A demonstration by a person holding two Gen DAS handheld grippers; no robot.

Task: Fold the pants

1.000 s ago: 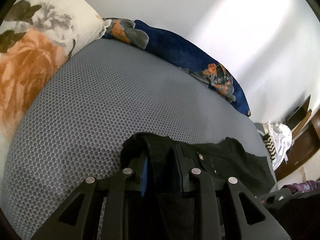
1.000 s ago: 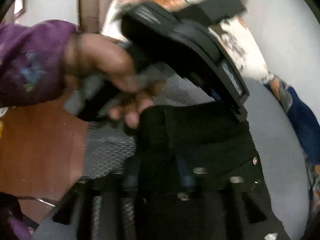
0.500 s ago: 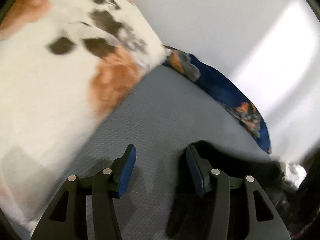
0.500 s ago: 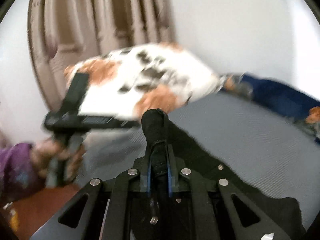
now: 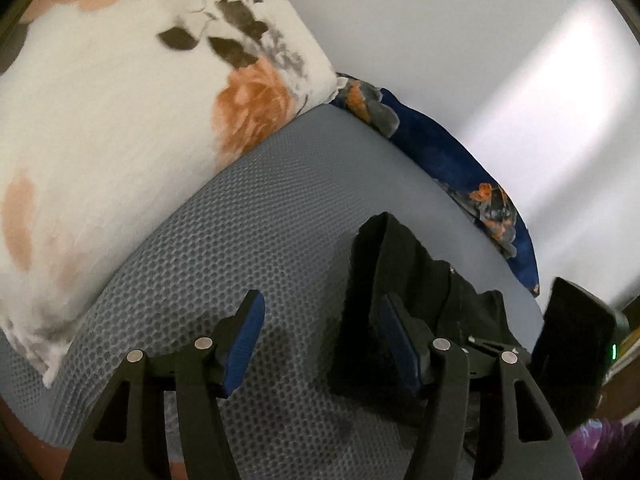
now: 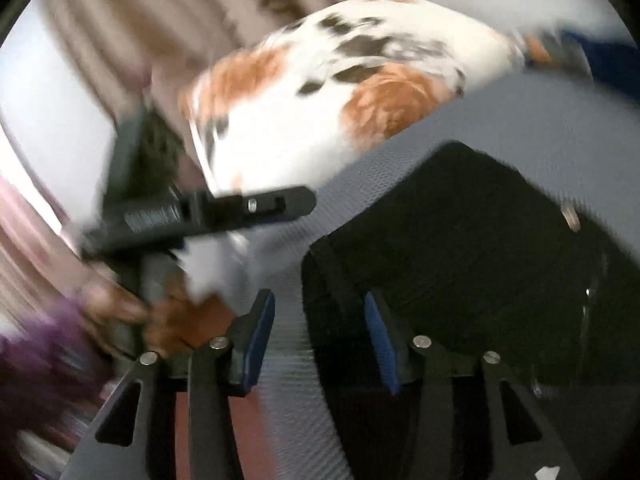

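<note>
Black pants (image 5: 404, 268) lie folded on the grey mesh mattress (image 5: 240, 208). My left gripper (image 5: 320, 336) hovers just left of them with its jaws opening; only mattress shows between the blue pads, and the pants' edge lies behind the right finger (image 5: 400, 344). In the blurred right wrist view the pants (image 6: 460, 240) fill the right side. My right gripper (image 6: 320, 340) is also opening, with the pants' left edge in the gap and neither pad pressing on it. The left gripper's body (image 6: 208, 212) crosses that view, held by a hand (image 6: 176, 320).
A white pillow with orange flowers (image 5: 120, 120) lies at the mattress's left end. A navy floral blanket (image 5: 440, 152) runs along the white wall behind. The right gripper's dark body (image 5: 576, 344) shows at the right edge. A purple sleeve (image 6: 36, 360) is at lower left.
Both grippers were shut on the pants and have let go and opened. The left one swung left toward the pillow. The right one rolled, and the raised pants edge dropped flat.
</note>
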